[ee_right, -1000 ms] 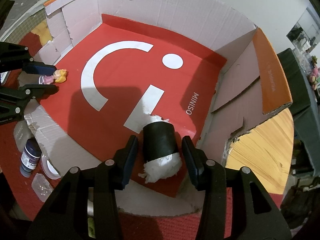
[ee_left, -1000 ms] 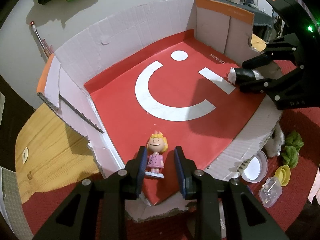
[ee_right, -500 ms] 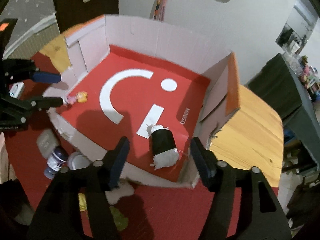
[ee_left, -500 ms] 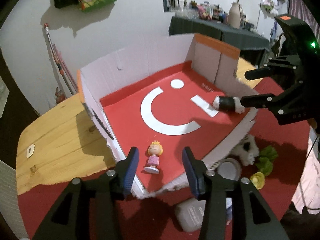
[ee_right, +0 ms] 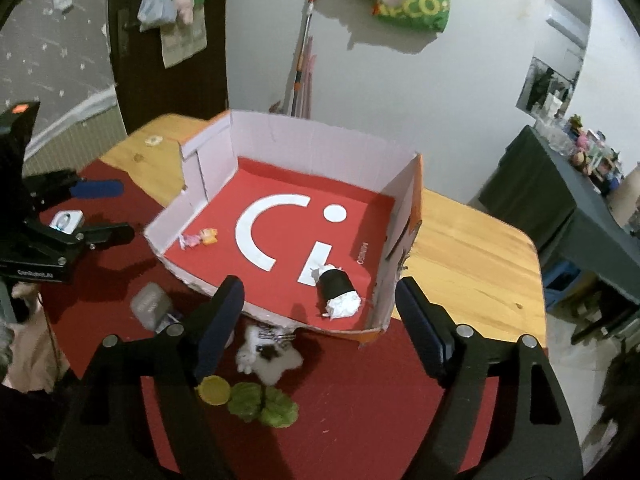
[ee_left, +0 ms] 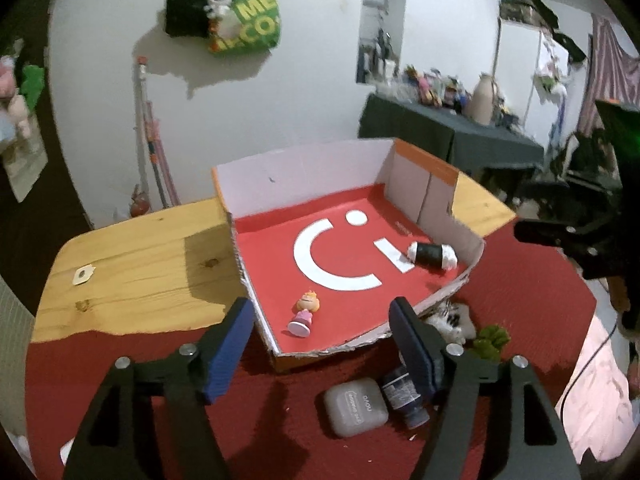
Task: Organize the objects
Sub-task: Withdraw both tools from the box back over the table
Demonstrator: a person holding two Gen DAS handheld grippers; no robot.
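Left wrist view, tool: the left tool [ee_left: 320, 332] has just been opening; its blue-padded jaws stand wide with nothing between them.
Left wrist view, placed thing: the small blonde figurine in a pink dress [ee_left: 305, 313] lies tipped over on the red floor of the torn white cardboard box [ee_left: 304, 172], just ahead of the tool, base toward it and head away.
Left wrist view, waiting things: a grey plastic case [ee_left: 355, 407] and a dark blue bottle [ee_left: 404, 396] sit on the red cloth tabletop [ee_left: 532, 304], below the right-hand jaw.
Right wrist view, tool: the right tool [ee_right: 320, 320] has likewise been opening and holds nothing.
Right wrist view, placed thing: the black roll with white paper ends [ee_right: 338, 291] lies in the box just ahead, long axis pointing away from the tool.
Right wrist view, next pick: a white plush toy [ee_right: 268, 354], yellow cap [ee_right: 215, 390] and green crumpled item [ee_right: 262, 402] lie under this tool, probably nearest to it.
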